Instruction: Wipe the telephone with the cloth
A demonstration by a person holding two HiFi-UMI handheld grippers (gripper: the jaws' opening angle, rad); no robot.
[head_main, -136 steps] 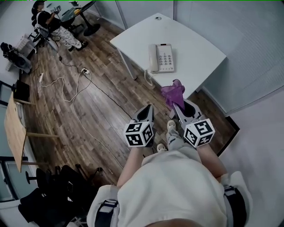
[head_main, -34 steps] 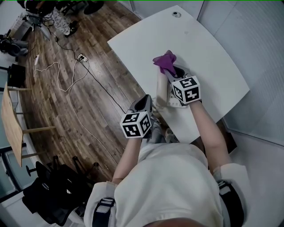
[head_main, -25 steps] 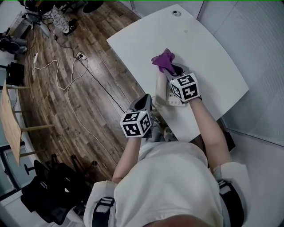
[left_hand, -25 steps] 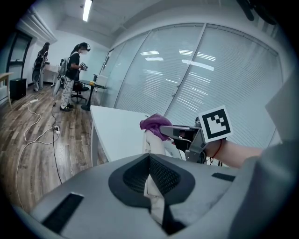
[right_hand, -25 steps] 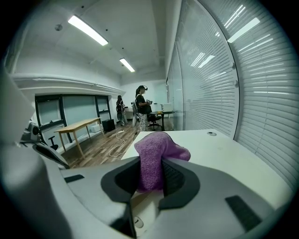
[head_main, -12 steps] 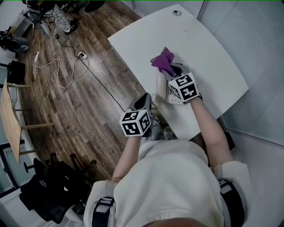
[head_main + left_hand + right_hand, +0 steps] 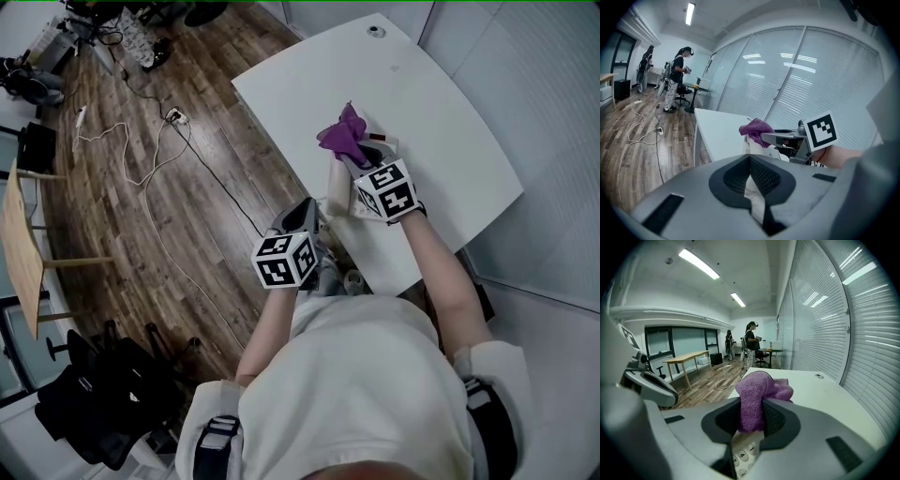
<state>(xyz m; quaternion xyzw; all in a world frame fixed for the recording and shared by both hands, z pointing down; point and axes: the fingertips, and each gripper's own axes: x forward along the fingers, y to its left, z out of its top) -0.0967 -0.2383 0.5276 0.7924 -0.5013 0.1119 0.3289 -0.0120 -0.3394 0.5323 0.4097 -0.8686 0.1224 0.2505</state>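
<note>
In the head view, your right gripper (image 7: 353,157) sits over the telephone (image 7: 335,192), its jaws clamped on the purple cloth (image 7: 340,134). The cloth bunches at the telephone's far end. The telephone lies on the white table (image 7: 422,103). Your left gripper (image 7: 307,210) hangs off the telephone's handset side, apart from it, at the edge of the wood floor (image 7: 141,244).

About five seconds ago both grippers were short of the telephone and it lay uncovered; now the right one covers most of it. Compared with a second ago, the cloth has shifted a little toward the handset side, so a bit of the telephone's far right corner shows beside it. Your left gripper has kept its place by the telephone.

In the left gripper view, your jaws are closed together with nothing pinched. Past them stands the white telephone (image 7: 749,149). The cloth (image 7: 756,127) is bunched above it, and the right gripper (image 7: 765,137) reaches in from the telephone's right. Two people (image 7: 675,77) stand far behind the telephone.

In the right gripper view, your pads press on the cloth (image 7: 753,401) from both sides, and it stands up in a fold between them. The telephone's keypad (image 7: 743,453) shows directly under the jaws. You cannot tell here whether the cloth touches it. The left gripper (image 7: 665,392) sits off to the telephone's left.
</note>
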